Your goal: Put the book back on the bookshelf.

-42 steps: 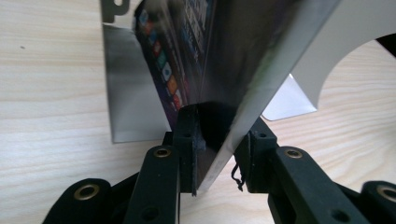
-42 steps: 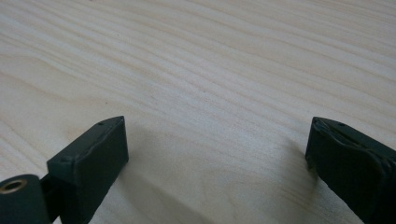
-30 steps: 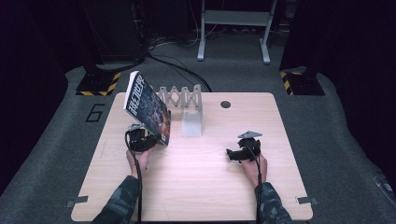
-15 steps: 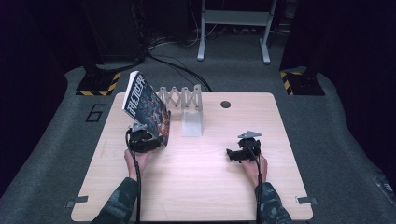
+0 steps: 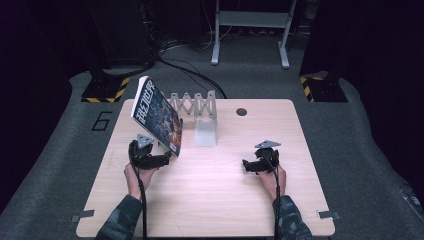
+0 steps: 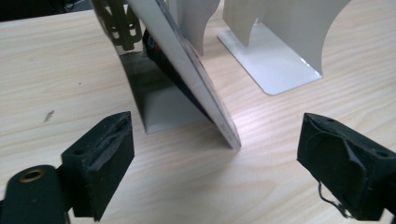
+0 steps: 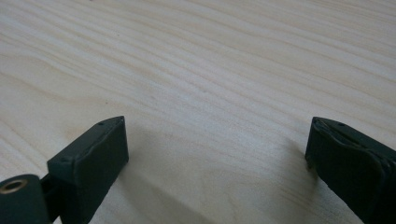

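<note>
Wood tabletop (image 5: 210,200): left gripper (image 6: 215,158) sat fingers spread, straddling the lower corner of the book (image 5: 156,116) leaning on the rack (image 5: 192,103), likely pre-grasp, needing closure on that edge; right gripper (image 7: 217,149) idle, spread, empty.

Left claw (image 5: 161,159) jaws wide apart, right claw (image 5: 248,165) likewise, forearms low

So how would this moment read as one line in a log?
left gripper: open, by leaning magazine | right gripper: open over table | magazine: against bookend rack
</note>
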A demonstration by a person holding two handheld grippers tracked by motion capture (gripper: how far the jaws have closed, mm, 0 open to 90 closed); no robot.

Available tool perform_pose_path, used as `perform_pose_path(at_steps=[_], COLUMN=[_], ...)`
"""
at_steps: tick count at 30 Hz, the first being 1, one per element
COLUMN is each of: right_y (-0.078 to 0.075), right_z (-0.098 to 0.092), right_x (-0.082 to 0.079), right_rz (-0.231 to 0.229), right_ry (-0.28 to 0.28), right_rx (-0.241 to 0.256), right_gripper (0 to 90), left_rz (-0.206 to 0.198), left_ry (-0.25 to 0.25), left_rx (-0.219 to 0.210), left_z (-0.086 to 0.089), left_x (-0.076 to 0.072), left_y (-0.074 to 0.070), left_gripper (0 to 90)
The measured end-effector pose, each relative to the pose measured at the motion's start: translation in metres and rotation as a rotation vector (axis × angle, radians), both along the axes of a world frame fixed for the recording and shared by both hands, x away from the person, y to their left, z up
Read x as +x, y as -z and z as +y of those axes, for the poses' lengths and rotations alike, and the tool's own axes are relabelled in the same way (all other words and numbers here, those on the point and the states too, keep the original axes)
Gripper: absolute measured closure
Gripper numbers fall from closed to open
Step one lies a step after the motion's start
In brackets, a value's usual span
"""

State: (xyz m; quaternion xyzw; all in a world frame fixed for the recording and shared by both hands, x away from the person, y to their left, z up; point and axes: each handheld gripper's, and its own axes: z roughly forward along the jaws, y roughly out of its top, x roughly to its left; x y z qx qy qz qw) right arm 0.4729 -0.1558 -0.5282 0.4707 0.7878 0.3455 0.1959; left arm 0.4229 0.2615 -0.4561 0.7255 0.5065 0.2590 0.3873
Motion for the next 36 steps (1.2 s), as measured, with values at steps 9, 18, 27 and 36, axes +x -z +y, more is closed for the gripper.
perform_pose_path(at_steps=[9,18,27,36], right_y=[0.000,0.000,0.000,0.000], right_z=[0.000,0.000,0.000,0.000], right_x=[0.000,0.000,0.000,0.000], right_rz=[0.000,0.000,0.000,0.002], right_ry=[0.000,0.000,-0.001,0.003], right_rx=[0.000,0.000,0.000,0.000], right_gripper=[5.2,5.2,5.4,5.4], left_rz=[0.026,0.081,0.142,0.134], left_ry=[-0.014,-0.028,-0.019,-0.013], left_rx=[0.045,0.083,0.071,0.073], left_z=[0.014,0.026,0.027,0.027], left_x=[-0.026,-0.040,-0.041,-0.040], left_y=[0.021,0.054,0.075,0.076], left_gripper=[4.1,1.5,0.2,0.1])
